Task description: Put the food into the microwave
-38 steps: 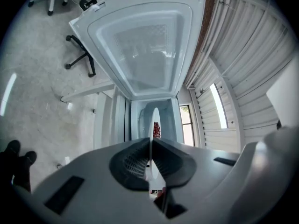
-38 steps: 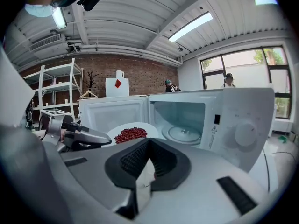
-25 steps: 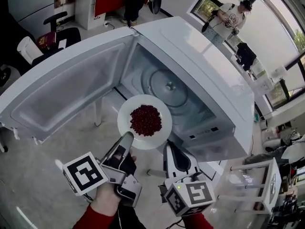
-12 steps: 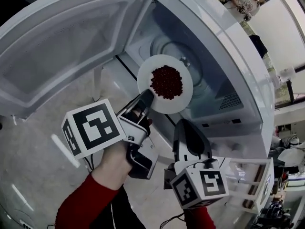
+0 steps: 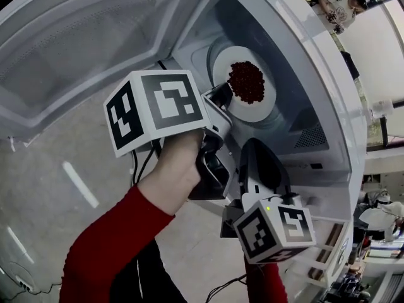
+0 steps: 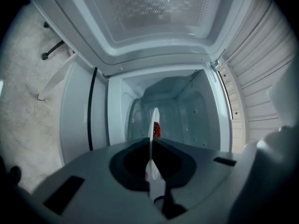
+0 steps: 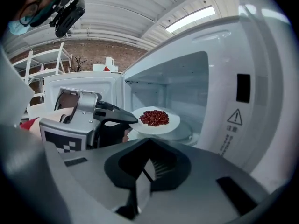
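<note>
A white plate (image 5: 260,109) heaped with dark red food (image 5: 246,81) hangs level inside the open microwave (image 5: 315,87), just above the glass turntable (image 5: 218,52). My left gripper (image 5: 222,96) is shut on the plate's near rim. In the left gripper view the plate (image 6: 153,118) shows edge-on between the jaws, with the food (image 6: 156,129) behind it. The right gripper view shows the plate (image 7: 166,125), the food (image 7: 154,117) and the left gripper (image 7: 130,119) at the cavity's mouth. My right gripper (image 5: 259,160) hovers shut and empty below the opening, to the right of the left hand.
The microwave door (image 5: 76,49) stands swung wide to the left. The control panel side (image 7: 243,87) with a warning label is at the right of the cavity. A person (image 5: 338,8) stands by the windows far back. White shelving (image 7: 42,64) stands behind.
The left gripper has carried the plate forward from in front of the opening into the cavity, over the turntable. The right gripper has followed a little toward the microwave.
</note>
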The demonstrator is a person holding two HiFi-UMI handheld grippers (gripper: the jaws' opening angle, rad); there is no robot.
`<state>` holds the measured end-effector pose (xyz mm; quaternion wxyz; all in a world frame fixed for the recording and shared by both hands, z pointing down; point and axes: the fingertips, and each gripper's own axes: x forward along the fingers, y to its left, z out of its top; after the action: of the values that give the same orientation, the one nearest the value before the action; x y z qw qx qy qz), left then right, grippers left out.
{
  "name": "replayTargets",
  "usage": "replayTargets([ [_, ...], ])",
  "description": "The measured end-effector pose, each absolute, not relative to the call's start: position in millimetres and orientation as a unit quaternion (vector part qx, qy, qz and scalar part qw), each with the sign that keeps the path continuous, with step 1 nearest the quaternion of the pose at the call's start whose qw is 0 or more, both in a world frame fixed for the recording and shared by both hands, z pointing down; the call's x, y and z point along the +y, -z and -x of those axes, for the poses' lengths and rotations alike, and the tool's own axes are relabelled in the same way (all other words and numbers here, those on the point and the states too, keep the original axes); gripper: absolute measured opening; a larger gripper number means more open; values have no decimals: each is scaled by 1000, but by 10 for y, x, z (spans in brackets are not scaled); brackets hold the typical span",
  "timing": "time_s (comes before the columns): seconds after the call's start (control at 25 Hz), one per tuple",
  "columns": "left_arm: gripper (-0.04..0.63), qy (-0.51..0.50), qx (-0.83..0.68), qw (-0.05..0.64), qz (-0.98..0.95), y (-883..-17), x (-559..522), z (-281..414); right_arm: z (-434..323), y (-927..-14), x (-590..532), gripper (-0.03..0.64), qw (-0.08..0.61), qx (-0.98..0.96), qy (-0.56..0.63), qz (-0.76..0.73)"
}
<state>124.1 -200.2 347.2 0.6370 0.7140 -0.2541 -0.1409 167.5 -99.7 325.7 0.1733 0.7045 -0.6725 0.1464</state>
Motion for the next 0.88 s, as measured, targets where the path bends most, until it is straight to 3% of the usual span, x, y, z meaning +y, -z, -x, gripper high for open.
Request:
replayTargets([
  [0.88, 20, 46, -275, 602, -749, -3503, -2376, -1569, -1815, -3299, -1354, 14, 185, -655, -212, -701],
])
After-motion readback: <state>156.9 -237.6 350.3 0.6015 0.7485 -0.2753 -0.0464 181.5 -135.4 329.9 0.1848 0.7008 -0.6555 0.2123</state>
